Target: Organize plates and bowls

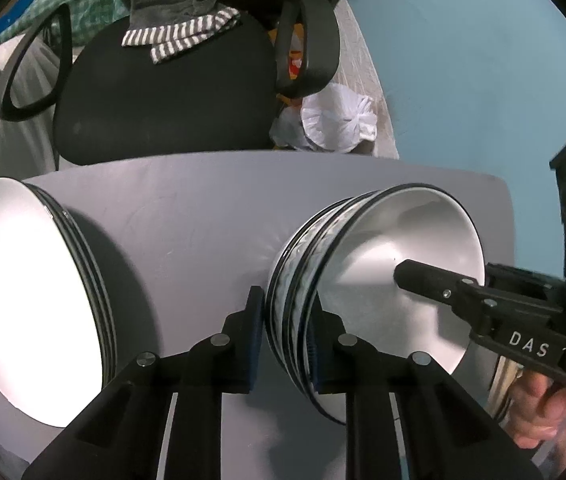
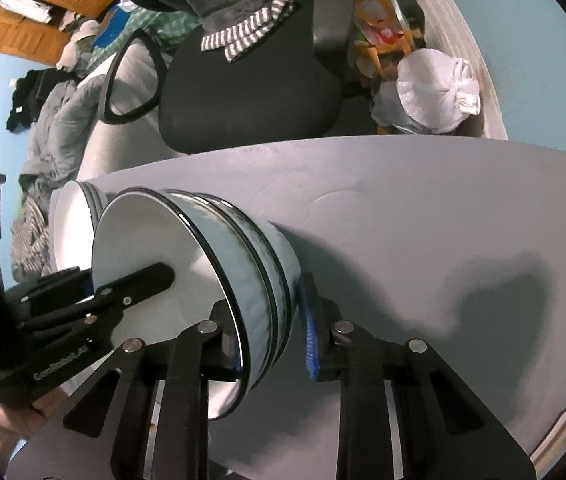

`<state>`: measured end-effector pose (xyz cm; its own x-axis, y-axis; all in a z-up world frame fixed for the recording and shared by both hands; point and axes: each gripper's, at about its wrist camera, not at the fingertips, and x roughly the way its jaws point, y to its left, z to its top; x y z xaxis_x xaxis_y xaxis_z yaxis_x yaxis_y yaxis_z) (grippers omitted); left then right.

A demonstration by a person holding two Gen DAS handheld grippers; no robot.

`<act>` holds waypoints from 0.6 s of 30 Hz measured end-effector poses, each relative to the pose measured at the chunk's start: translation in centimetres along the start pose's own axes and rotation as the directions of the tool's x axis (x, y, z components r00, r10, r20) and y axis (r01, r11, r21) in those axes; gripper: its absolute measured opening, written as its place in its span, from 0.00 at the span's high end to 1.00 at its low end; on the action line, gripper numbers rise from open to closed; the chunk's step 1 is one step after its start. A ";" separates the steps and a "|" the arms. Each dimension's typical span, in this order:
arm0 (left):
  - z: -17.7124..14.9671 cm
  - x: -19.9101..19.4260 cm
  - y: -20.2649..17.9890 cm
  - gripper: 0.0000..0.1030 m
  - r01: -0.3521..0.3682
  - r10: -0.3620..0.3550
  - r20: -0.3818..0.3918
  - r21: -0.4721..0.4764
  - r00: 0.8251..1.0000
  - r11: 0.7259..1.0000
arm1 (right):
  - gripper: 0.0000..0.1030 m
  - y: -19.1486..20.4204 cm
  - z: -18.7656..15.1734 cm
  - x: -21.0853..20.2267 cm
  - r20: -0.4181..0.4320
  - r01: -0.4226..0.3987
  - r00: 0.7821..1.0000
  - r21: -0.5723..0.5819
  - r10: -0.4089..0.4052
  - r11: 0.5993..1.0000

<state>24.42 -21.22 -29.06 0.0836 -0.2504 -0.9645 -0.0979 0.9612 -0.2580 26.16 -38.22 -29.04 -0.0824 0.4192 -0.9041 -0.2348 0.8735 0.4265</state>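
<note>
Three stacked bowls [image 1: 363, 280], three plates [image 1: 31, 292]

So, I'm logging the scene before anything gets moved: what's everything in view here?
bowls: one stack, about three, pale blue outside, white inside, on the table
plates: one stack, count unclear, white, left of the bowls
table: one, grey
chair: one, black, behind the table
striped cloth: one, grey and white, on the chair
plastic bag: one, white, on the floor by the chair
wall: blue
left tool: black, astride the bowl stack's left wall
right tool: black, astride its right wall
right hand: holding the right tool
</note>
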 end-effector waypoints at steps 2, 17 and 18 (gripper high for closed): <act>-0.3 -0.1 0.2 0.82 -0.006 0.006 -0.001 0.003 1.000 1.000 | 0.78 0.4 -0.2 0.2 -0.019 0.009 1.000 -0.008 -0.009 1.000; -1.7 -0.1 1.8 0.81 0.029 -0.029 -0.043 0.016 0.999 0.999 | 0.78 1.7 -1.5 1.4 -0.084 -0.002 0.996 0.010 0.003 1.000; -1.7 -0.1 1.9 0.81 0.031 -0.030 -0.046 0.016 0.998 0.999 | 0.78 1.7 -1.5 1.4 -0.087 -0.001 0.996 0.006 0.002 1.000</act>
<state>22.56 -19.60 -29.52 0.0412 -0.2845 -0.9578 -0.0792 0.9547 -0.2870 24.15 -36.56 -29.67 -0.1667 0.3979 -0.9022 -0.2287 0.8744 0.4279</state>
